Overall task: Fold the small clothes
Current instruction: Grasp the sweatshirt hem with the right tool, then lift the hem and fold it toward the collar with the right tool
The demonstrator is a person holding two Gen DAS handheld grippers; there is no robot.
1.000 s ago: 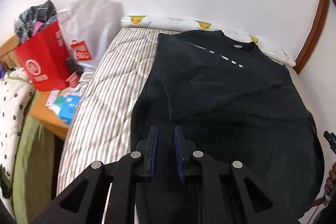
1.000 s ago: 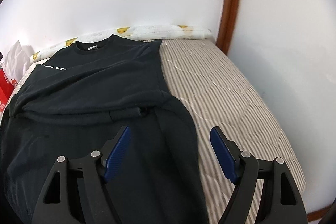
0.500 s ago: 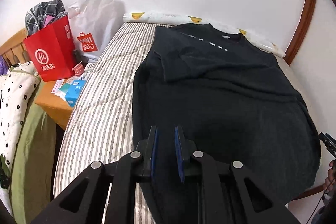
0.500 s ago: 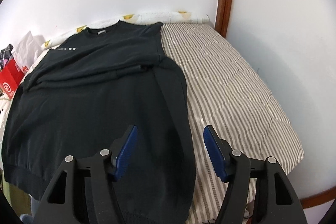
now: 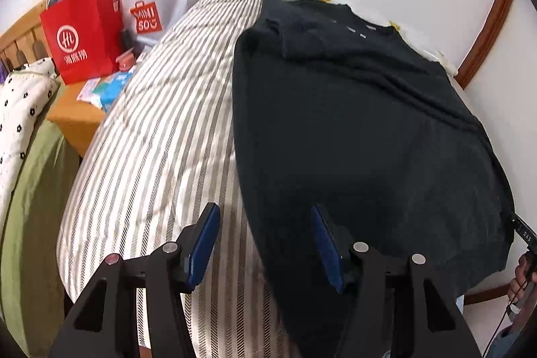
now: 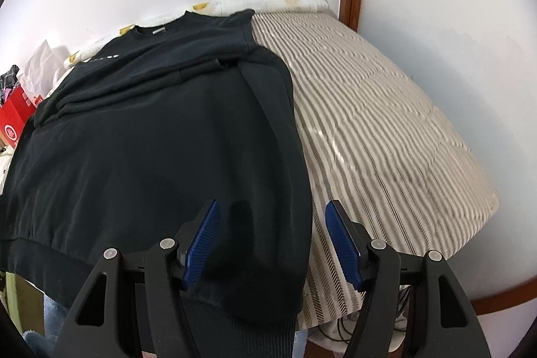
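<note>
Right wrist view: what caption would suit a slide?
Open right gripper over the hem corner of a black sweatshirt lying on a striped mattress.

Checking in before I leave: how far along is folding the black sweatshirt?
Done: sleeves lie folded across the black sweatshirt on the striped bed. In hand: nothing; left tongs, just opened, and right tongs hover open at its bottom corners. Left: folding the hem up.

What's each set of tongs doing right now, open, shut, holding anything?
Left tongs: open, jaws just opened, gripping nothing; black sweatshirt edge lies below the gap.
Right tongs: open, holding nothing, over the sweatshirt's right hem corner.
</note>
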